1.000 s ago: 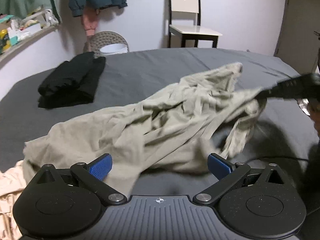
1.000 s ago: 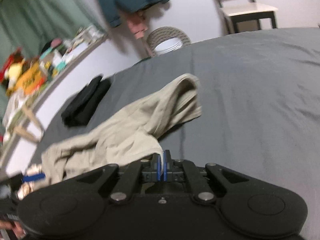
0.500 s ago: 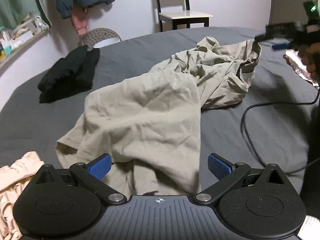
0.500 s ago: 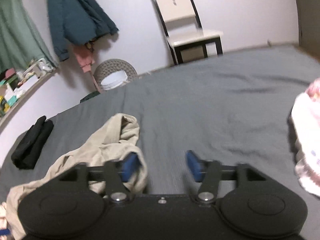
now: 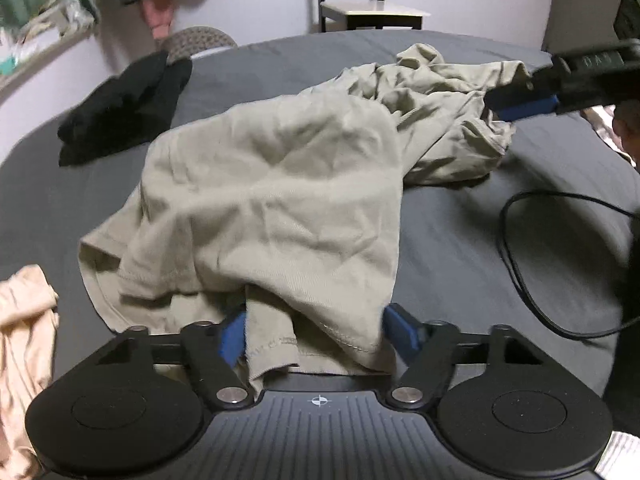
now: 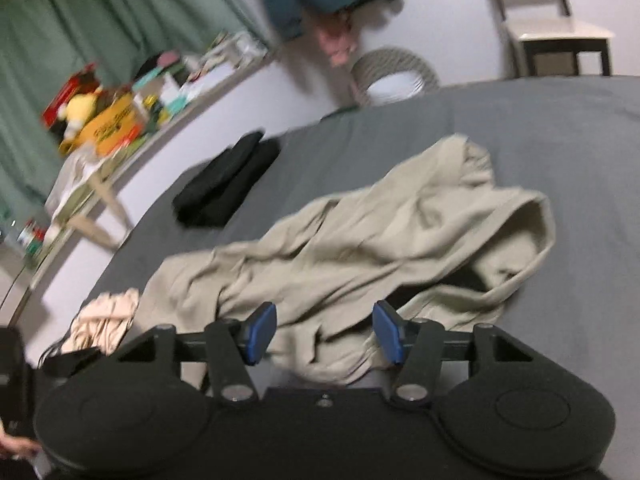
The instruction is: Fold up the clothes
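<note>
A crumpled khaki T-shirt (image 5: pixel 272 184) lies spread on the grey bed (image 5: pixel 460 240). My left gripper (image 5: pixel 316 336) sits at the shirt's near hem. Its jaws are closing, with a fold of the hem loose between the blue pads (image 5: pixel 402 334), which stand apart from the cloth. My right gripper (image 6: pixel 324 330) is over the other end of the T-shirt (image 6: pixel 380 240); its jaws are also closing, with bunched cloth between them and not pinched. In the left wrist view one of its pads (image 5: pixel 520 107) shows at the shirt's far right edge.
A folded black garment (image 5: pixel 124 108) lies at the bed's far left, and a peach garment (image 5: pixel 24 340) at the near left. A black cable (image 5: pixel 520 260) loops over the bed on the right. A chair (image 5: pixel 372 8), a wicker basket (image 6: pixel 396 76) and a cluttered shelf (image 6: pixel 112 120) stand beyond.
The right gripper, shut on the lifted shirt a second ago, let go; the shirt dropped flat. It then came back over the shirt's edge. My left gripper sank onto the near hem, jaws narrower.
</note>
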Demonstrator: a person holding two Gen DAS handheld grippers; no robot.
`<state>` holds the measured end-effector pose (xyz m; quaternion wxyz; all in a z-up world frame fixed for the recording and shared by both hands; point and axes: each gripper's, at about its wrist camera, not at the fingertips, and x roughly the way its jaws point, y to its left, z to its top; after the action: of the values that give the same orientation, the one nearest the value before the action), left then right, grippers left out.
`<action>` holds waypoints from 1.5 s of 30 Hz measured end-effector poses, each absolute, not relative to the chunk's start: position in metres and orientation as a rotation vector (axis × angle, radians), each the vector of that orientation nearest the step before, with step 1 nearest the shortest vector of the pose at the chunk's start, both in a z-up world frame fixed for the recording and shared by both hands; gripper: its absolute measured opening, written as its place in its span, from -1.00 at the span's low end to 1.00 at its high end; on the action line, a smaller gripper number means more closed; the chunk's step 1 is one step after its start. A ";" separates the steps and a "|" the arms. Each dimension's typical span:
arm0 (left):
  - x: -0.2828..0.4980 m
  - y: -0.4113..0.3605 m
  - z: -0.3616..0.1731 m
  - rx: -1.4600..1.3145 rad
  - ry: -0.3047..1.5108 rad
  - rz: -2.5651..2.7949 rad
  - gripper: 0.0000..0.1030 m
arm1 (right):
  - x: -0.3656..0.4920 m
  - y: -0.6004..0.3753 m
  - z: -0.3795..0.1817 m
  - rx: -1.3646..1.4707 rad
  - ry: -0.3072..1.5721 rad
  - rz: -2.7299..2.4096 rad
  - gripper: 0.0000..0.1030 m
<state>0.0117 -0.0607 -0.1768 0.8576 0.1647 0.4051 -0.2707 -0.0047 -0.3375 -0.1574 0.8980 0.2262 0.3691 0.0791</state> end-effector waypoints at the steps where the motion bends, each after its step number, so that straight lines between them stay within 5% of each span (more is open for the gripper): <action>1: 0.012 -0.060 -0.178 0.341 0.849 -0.568 0.15 | -0.002 -0.335 -0.160 0.471 0.778 0.178 0.03; 4: 0.014 -0.058 -0.175 0.326 0.841 -0.554 -0.22 | 0.006 -0.328 -0.167 0.468 0.811 0.216 -0.02; 7: 0.025 -0.049 -0.170 0.248 0.844 -0.530 -0.53 | 0.001 -0.317 -0.168 0.419 0.835 0.240 -0.34; 9: 0.032 -0.041 -0.164 0.199 0.827 -0.481 -0.63 | -0.005 -0.310 -0.171 0.379 0.868 0.248 -0.87; 13: 0.048 -0.023 -0.150 0.111 0.790 -0.373 -0.64 | -0.014 -0.315 -0.168 0.377 0.849 0.231 -0.90; 26: 0.131 0.003 -0.108 0.144 0.750 -0.164 -0.64 | -0.029 -0.394 -0.165 0.734 0.764 0.176 -0.91; 37: 0.150 0.018 -0.132 0.085 0.830 -0.144 -0.63 | -0.026 -0.424 -0.180 0.796 0.829 0.127 -0.90; 42: 0.122 0.026 -0.129 -0.015 0.816 -0.188 -0.61 | -0.025 -0.422 -0.182 0.813 0.844 0.133 -0.57; 45: 0.100 0.024 -0.120 -0.020 0.797 -0.233 -0.29 | -0.027 -0.419 -0.174 0.788 0.817 0.134 -0.25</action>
<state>0.1000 0.0237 -0.1195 0.9150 -0.0097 0.3870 -0.1134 -0.0267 -0.4194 -0.1743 0.8412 0.3728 0.3865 0.0633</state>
